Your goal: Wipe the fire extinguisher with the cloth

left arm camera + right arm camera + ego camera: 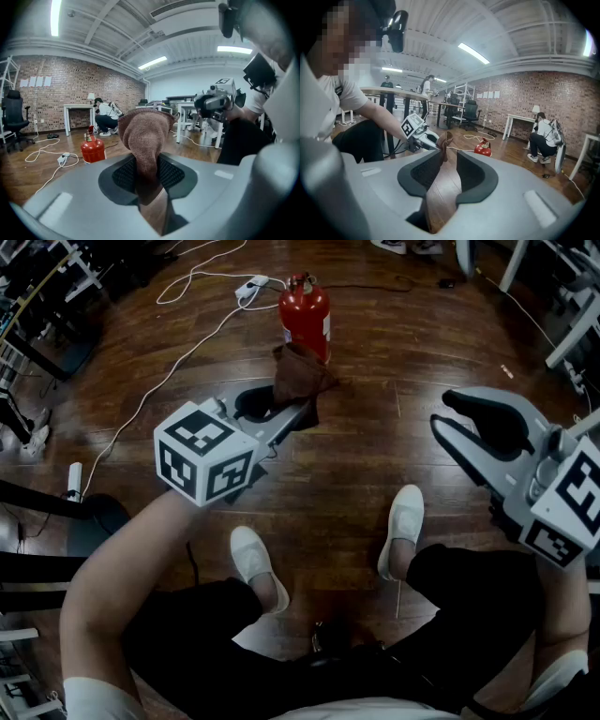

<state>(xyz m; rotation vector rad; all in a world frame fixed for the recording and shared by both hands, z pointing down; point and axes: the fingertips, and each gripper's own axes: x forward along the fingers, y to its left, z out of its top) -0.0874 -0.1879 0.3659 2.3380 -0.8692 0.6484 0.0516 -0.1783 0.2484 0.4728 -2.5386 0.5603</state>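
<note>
A red fire extinguisher (305,315) stands upright on the wooden floor ahead of me. My left gripper (281,401) is shut on a brown cloth (298,376), which bunches up just in front of the extinguisher's base, close to it. In the left gripper view the cloth (145,136) rises from between the jaws and the extinguisher (92,149) sits to its left. My right gripper (442,411) hovers open at the right, with nothing in it. Through its view the gap shows bare floor, with the cloth (444,139) and the extinguisher (483,147) beyond.
A white power strip (251,287) and its cable lie on the floor left of the extinguisher. My two white shoes (253,563) (403,521) rest below the grippers. Desks and chairs ring the room. A person (107,123) crouches by the brick wall.
</note>
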